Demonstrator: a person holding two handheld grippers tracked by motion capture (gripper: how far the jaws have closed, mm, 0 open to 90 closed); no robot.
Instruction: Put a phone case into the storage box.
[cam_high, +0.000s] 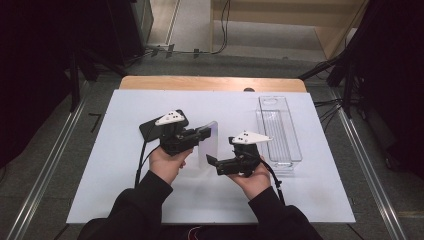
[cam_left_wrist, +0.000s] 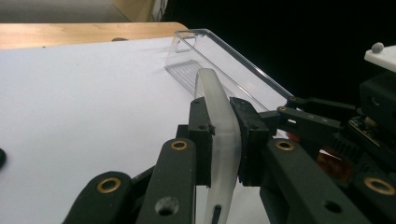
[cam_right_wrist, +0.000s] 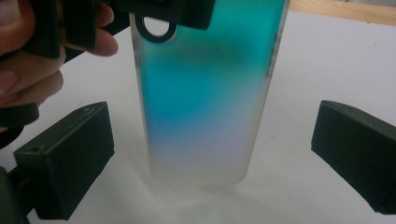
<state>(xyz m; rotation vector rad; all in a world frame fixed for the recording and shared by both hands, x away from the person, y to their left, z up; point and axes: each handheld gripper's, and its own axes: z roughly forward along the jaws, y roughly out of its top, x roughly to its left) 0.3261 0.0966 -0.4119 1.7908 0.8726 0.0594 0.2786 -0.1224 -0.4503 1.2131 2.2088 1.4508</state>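
Note:
A frosted translucent phone case (cam_high: 209, 142) stands on end on the white table sheet, its lower edge touching the sheet. My left gripper (cam_high: 205, 132) is shut on its upper part, and in the left gripper view the black pads (cam_left_wrist: 201, 135) press both faces of the case (cam_left_wrist: 219, 116). My right gripper (cam_high: 214, 165) sits just right of the case, open and pointing at it. In the right gripper view the case (cam_right_wrist: 205, 93) glows teal to pale and stands between the wide-apart jaws (cam_right_wrist: 212, 156), touching neither pad (cam_right_wrist: 70, 158).
A black phone (cam_high: 149, 129) lies flat behind the left hand. A long clear plastic tray (cam_high: 280, 132) lies on the right side of the white sheet (cam_high: 125, 175). A wooden table edge (cam_high: 210, 83) runs along the far side.

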